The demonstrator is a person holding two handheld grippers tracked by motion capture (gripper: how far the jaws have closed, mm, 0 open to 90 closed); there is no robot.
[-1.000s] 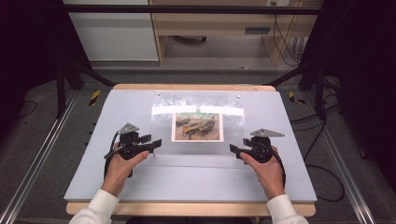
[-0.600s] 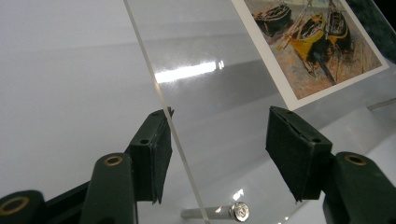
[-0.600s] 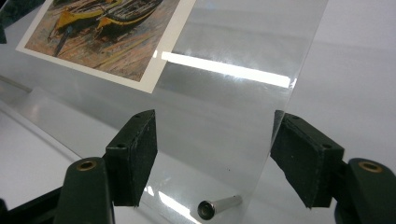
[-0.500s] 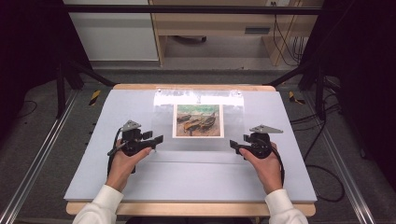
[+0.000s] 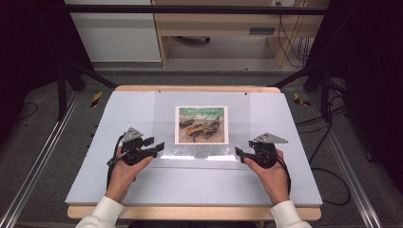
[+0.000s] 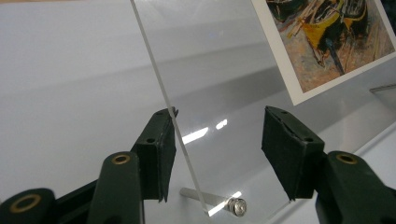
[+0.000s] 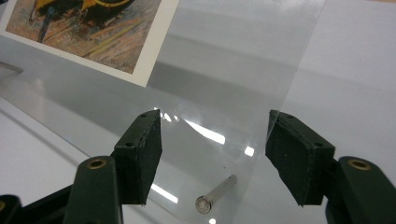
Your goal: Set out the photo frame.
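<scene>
A pale, smooth bench (image 5: 119, 185) is seen from above, with a dark floor around it. A clear sheet (image 5: 202, 126) lies flat on it, thin, shiny and see-through, with a painted picture of boats (image 5: 201, 124) under its middle. The left hand-held gripper (image 5: 159, 146) is held at the sheet's near left corner, and the right hand-held gripper (image 5: 238, 153) at its near right corner. Both have just been closing a little, yet the black pads are spread and nothing is pinched. In each gripper view the sheet's edge (image 6: 161, 91) stands between the jaws, above a small metal pin (image 7: 215, 193). For a good grip, only the thin edge should be squeezed, both sides together, so the slippery sheet is kept level.
</scene>
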